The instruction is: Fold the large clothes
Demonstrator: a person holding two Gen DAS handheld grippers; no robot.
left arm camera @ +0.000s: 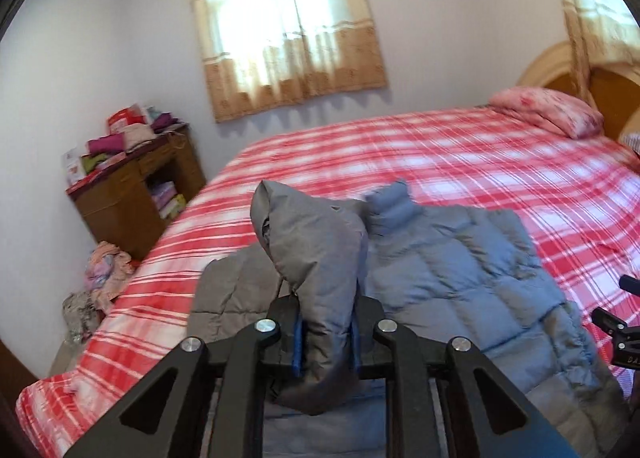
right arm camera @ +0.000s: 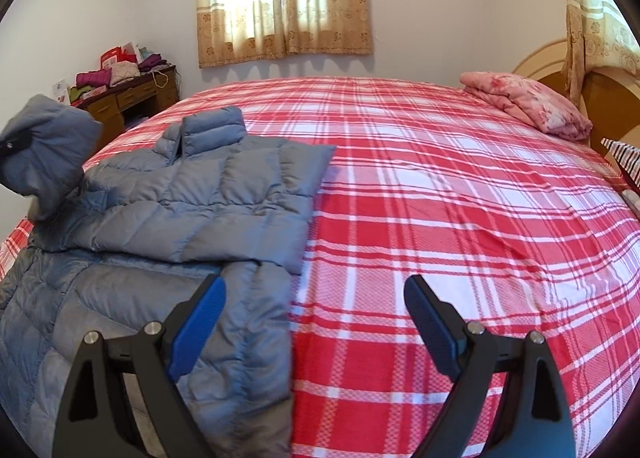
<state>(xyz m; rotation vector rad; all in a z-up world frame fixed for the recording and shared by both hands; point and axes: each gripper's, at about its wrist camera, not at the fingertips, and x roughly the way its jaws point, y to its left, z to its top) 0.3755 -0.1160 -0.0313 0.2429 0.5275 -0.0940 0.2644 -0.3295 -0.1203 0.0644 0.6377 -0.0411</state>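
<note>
A grey-blue puffer jacket (left arm camera: pixel 460 266) lies flat on the bed, collar toward the far side. My left gripper (left arm camera: pixel 325 334) is shut on one sleeve (left arm camera: pixel 316 250), which stands lifted above the jacket's body with the cuff folded over at the top. In the right wrist view the same jacket (right arm camera: pixel 192 209) fills the left half and the raised sleeve (right arm camera: pixel 44 153) hangs at the far left. My right gripper (right arm camera: pixel 315 286) is open and holds nothing. Its left finger is over the jacket's lower edge and its right finger over the bare bed cover.
The bed (right arm camera: pixel 440 197) has a red and white plaid cover. A folded pink blanket (right arm camera: pixel 528 101) lies by the headboard. A wooden desk (left arm camera: pixel 132 193) piled with clothes stands at the far left, with a heap of clothes (left arm camera: pixel 104 270) on the floor beside it.
</note>
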